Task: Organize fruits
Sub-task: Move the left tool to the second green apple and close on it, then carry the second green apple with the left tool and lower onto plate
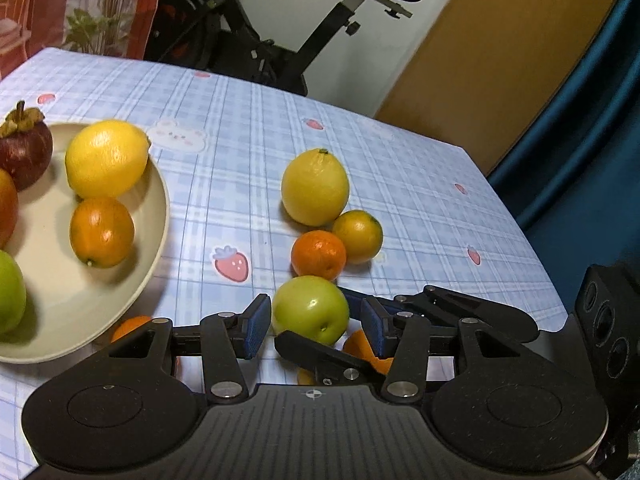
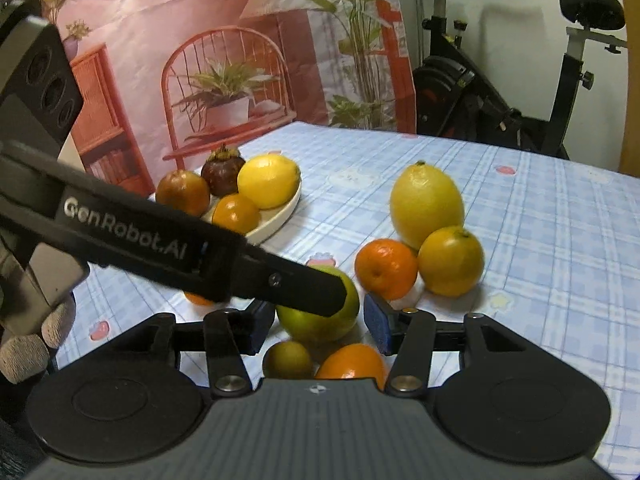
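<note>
You've got both grippers crowding the same green apple [image 1: 310,309] on the plaid tablecloth [image 1: 248,128]. Your left gripper [image 1: 316,326] has its blue pads spread wide with the apple sitting between them, no squeeze visible. Your right gripper [image 2: 318,326] is spread open too, the apple in the gap, and one left finger [image 2: 280,280] crosses right over the apple's top in that view. Just behind the apple sit a small orange [image 1: 319,255] and a yellowish orange [image 1: 357,236] touching each other, with a big lemon [image 1: 315,187] behind them. The beige plate [image 1: 158,216] off to the left already holds a lemon [image 1: 106,159], an orange [image 1: 101,232] and a mangosteen [image 1: 25,152].
</note>
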`<action>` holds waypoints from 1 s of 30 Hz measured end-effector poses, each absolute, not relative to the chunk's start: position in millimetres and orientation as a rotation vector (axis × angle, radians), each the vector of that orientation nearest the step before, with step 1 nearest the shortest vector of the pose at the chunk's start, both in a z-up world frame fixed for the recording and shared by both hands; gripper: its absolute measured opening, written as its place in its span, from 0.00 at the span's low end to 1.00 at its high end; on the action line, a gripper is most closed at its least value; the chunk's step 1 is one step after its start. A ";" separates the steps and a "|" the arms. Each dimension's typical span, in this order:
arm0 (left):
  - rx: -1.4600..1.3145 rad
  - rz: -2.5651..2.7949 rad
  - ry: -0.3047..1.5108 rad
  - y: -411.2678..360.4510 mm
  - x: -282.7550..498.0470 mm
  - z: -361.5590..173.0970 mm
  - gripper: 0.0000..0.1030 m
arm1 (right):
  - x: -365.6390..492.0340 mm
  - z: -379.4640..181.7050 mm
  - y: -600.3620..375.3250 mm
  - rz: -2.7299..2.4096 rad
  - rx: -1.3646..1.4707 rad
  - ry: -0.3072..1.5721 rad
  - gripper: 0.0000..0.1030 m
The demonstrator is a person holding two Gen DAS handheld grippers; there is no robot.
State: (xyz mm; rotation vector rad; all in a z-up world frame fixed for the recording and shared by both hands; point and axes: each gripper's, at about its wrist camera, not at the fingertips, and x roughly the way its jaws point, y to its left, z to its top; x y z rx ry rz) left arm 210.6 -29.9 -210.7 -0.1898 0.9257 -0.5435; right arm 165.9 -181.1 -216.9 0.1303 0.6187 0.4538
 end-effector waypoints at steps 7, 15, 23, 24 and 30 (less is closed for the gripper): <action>-0.192 -0.546 0.942 -32.6 213.4 -219.6 0.49 | 167.9 -219.6 -181.3 0.451 0.143 0.626 0.48; -0.158 -0.565 0.885 -31.0 204.3 -207.2 0.46 | 161.6 -212.5 -179.5 0.439 0.143 0.593 0.48; -0.194 -0.538 0.788 -4.4 191.8 -185.8 0.46 | 160.3 -183.9 -160.5 0.460 0.064 0.557 0.48; -0.205 -0.531 0.781 1.6 191.9 -184.0 0.46 | 162.3 -180.9 -156.4 0.467 0.056 0.556 0.48; -0.290 -0.477 0.752 38.8 199.1 -178.3 0.46 | 181.4 -169.0 -123.3 0.519 0.000 0.555 0.48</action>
